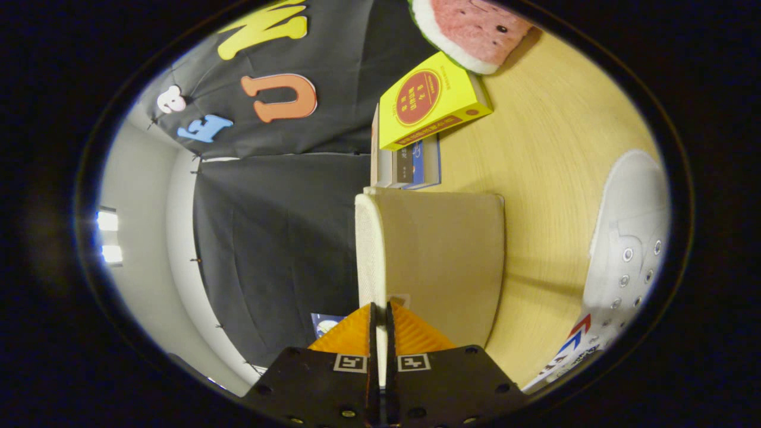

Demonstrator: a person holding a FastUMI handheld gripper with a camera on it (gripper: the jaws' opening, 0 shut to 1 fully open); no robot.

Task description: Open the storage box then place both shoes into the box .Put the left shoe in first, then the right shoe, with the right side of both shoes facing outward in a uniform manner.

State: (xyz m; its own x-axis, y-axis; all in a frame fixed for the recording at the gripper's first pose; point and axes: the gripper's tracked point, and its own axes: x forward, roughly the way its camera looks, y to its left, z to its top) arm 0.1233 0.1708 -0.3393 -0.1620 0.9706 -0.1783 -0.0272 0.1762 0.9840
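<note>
One gripper is working in the gripper view, and it is rolled onto its side, so the wooden table is standing up along the three o'clock side and the booth wall along nine; its two orange fingers are drawn almost together, and a thin pale strip is running between them, so they are clenching something slim. That strip is lining up with the meshed near edge of the storage box, which is rising at twelve o'clock straight from the fingertips. I am judging that the grip is on the box's edge or flap, held thin-side-on because that is how a lid gets pulled open. Whether the box is open yet I cannot tell, since its inside is hidden.

One white shoe is lying on the table at about two o'clock from the fingers, well apart from the box, eyelets showing; it is probably waiting there until the box is open. A red and blue mark is sitting by its lower end, and I cannot tell whether it belongs to this shoe or to another.

Beyond the box at twelve o'clock, one yellow book is leaning over a short row of upright books; roughly three spines are showing, though the count is uncertain. One watermelon cushion is resting at one o'clock, just beyond the yellow book.
</note>
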